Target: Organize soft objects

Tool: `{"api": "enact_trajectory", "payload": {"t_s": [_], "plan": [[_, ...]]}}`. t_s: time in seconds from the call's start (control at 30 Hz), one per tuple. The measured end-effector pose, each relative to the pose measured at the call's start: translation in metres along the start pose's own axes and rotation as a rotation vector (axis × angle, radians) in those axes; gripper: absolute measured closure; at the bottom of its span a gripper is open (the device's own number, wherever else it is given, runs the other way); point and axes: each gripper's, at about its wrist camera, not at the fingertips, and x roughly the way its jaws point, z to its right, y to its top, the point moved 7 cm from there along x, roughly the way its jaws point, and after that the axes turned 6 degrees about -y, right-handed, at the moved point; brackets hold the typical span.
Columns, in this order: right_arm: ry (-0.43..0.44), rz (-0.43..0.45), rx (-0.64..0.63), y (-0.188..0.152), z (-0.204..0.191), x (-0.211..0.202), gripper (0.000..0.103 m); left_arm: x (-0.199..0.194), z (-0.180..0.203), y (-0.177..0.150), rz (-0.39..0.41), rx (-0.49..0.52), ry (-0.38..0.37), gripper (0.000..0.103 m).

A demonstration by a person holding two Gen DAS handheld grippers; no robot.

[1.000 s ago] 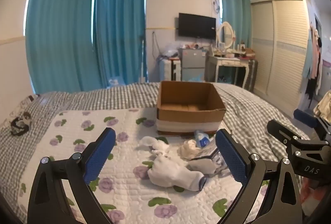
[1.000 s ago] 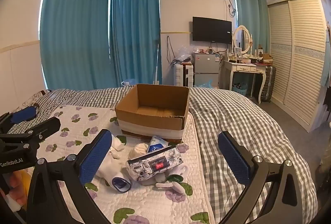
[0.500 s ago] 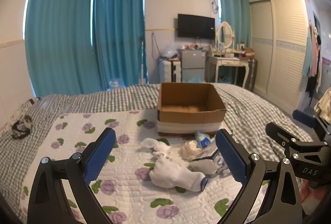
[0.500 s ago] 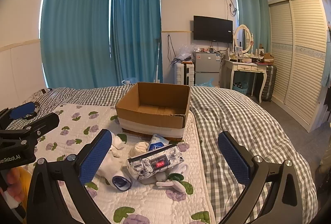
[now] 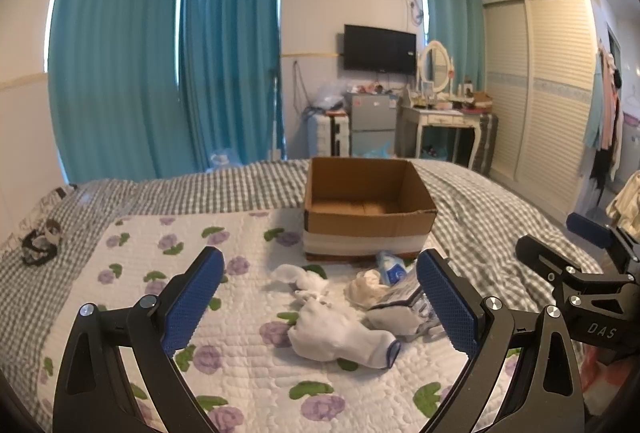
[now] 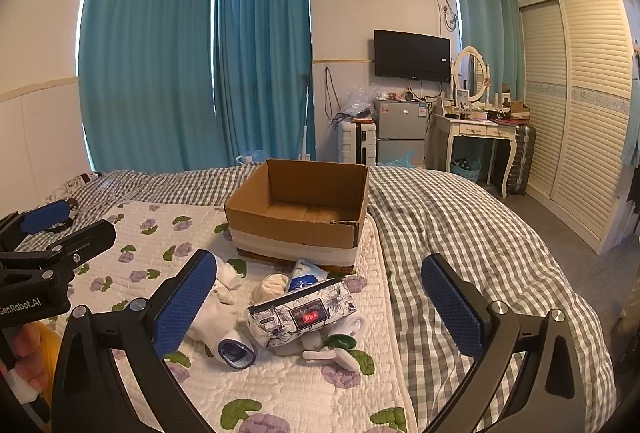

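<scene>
A pile of soft things lies on the flowered quilt [image 5: 240, 373] in front of an open, empty cardboard box [image 5: 366, 207]. It holds a white sock with a blue cuff [image 5: 340, 337], a second white sock [image 5: 304, 279], a cream balled sock [image 5: 362, 283], a blue-white packet [image 5: 390, 267] and a floral pouch [image 6: 304, 313] with a red label. My left gripper [image 5: 320, 301] is open and empty above the near edge of the pile. My right gripper [image 6: 320, 305] is open and empty, also short of the pile, with the pouch between its fingers in view.
The checked bedspread [image 6: 460, 233] covers the rest of the bed. A dark small object [image 5: 40, 243] lies at the far left. Beyond the bed stand teal curtains, a small fridge [image 6: 400, 133], a white dressing table [image 6: 476, 133] and a louvred wardrobe [image 6: 580, 113].
Both grippers have shifted only slightly; the view has tilted up a little. Nothing on the bed has moved.
</scene>
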Motion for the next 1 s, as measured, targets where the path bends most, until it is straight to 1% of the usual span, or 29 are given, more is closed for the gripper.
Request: {"api": "enact_trajectory", "payload": {"t_s": [0.5,1.0], "plan": [[0.0,-0.004,-0.001,-0.0002,0.0006,-0.0013,0.0,0.0022,-0.002,-0.0054,-0.016,-0.019,0.004,0.004],[-0.001,-0.006,0.002,-0.0001,0.0019,-0.0022,0.0,-0.0015,-0.0087,-0.0038,-0.011,-0.021,0.012,0.004]]}}
